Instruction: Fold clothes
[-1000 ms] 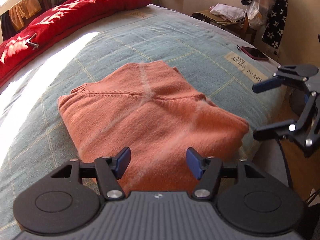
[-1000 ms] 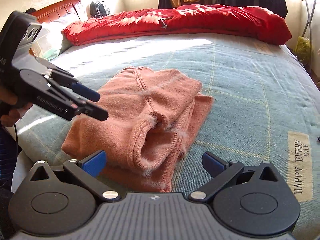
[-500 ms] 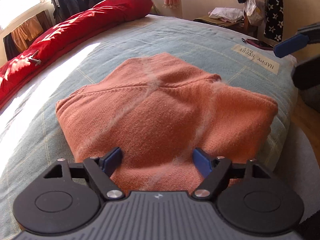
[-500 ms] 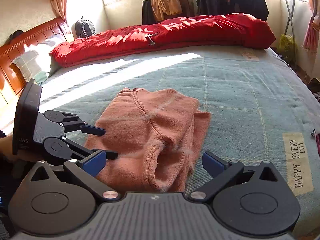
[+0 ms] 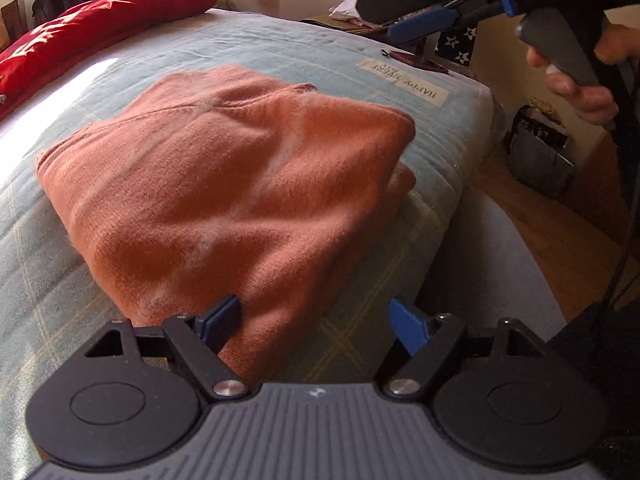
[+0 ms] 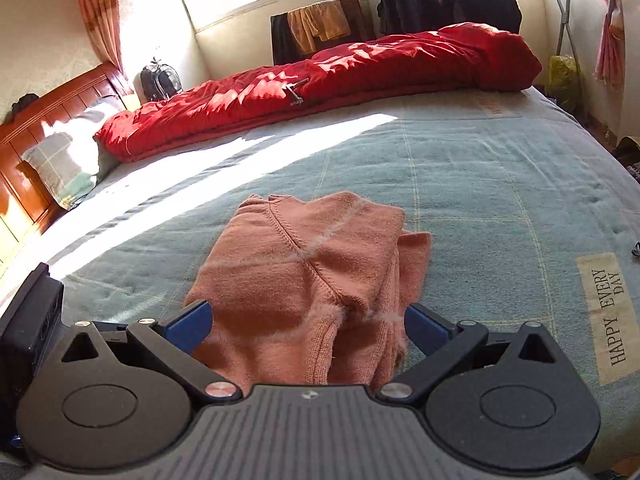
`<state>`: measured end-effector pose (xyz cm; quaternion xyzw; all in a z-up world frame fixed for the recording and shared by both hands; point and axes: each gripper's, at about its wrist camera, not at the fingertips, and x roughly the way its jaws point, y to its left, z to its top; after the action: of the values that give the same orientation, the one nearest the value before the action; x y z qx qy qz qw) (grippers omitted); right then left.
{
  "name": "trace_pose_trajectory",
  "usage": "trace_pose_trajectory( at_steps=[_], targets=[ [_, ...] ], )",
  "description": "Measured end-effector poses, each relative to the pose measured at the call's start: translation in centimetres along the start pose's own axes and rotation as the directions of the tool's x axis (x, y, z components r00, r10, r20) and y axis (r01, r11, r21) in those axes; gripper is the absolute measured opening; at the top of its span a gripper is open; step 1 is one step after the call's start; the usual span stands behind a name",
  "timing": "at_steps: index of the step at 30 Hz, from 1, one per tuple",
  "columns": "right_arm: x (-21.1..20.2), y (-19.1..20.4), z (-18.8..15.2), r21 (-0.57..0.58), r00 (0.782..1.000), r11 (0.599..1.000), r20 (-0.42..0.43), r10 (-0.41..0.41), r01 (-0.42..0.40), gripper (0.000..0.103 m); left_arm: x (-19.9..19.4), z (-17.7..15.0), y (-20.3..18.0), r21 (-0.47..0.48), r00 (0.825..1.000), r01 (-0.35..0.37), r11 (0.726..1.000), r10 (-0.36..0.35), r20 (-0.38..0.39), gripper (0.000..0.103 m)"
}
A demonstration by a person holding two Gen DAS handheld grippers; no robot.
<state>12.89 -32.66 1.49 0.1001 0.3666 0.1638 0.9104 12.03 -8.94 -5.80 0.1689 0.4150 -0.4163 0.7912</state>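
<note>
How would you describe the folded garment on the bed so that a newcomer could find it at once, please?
Start at the bed's pale blue checked cover. Near its front edge lies a folded orange knit sweater, well short of the red quilt along the far side. It alone is orange, ribbed and streaked with pale fuzz.

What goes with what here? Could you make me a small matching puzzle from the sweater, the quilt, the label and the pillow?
Things:
1. folded sweater
2. red quilt
3. "HAPPY EVERY DAY" label
4. pillow

Descriptions:
A. stretched along the far side of the bed
B. by the wooden headboard
C. salmon-orange, just ahead of both grippers
D. on the blue bedspread near its edge

Pairs: 1-C, 2-A, 3-D, 4-B
</note>
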Motion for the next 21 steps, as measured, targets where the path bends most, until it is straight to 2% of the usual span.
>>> trace_pose_trajectory(
  at_steps=[3, 6, 10, 12, 16, 21],
  targets=[
    [0.4, -0.6, 0.6, 0.050, 0.998, 0.997, 0.011, 0.054, -0.054, 0.103, -1.8, 0.6, 0.4, -0.005, 0.997, -0.044, 0.999, 0.044, 0.062, 0.080],
    [2.0, -1.1, 1.9, 0.109, 0.989, 0.983, 0.018, 0.149, -0.150, 0.103, -1.8, 0.7, 0.7, 0.002, 0.994, -0.087, 0.996, 0.086, 0.060, 0.081],
    [6.4, -0.7, 3.3, 0.149, 0.964, 0.955, -0.040, 0.264, -0.256, 0.103, -1.6, 0.0, 0.9, 0.017, 0.989, -0.142, 0.990, 0.142, 0.039, 0.081],
    [9.4, -0.3, 3.8, 0.157, 0.950, 0.947, -0.094, 0.297, -0.280, 0.103, -1.6, -0.7, 1.2, 0.027, 0.985, -0.173, 0.984, 0.173, 0.020, 0.081],
    [14.1, -0.4, 2.7, 0.163, 0.938, 0.954, -0.200, 0.282, -0.252, 0.103, -2.5, -2.3, 2.5, -0.006, 0.975, -0.223, 0.975, 0.223, -0.011, 0.081],
    [14.7, -1.0, 1.3, 0.167, 0.935, 0.945, -0.172, 0.309, -0.282, 0.103, -3.5, -3.2, 4.1, -0.059, 0.970, -0.243, 0.968, 0.242, -0.026, 0.082]
  ],
)
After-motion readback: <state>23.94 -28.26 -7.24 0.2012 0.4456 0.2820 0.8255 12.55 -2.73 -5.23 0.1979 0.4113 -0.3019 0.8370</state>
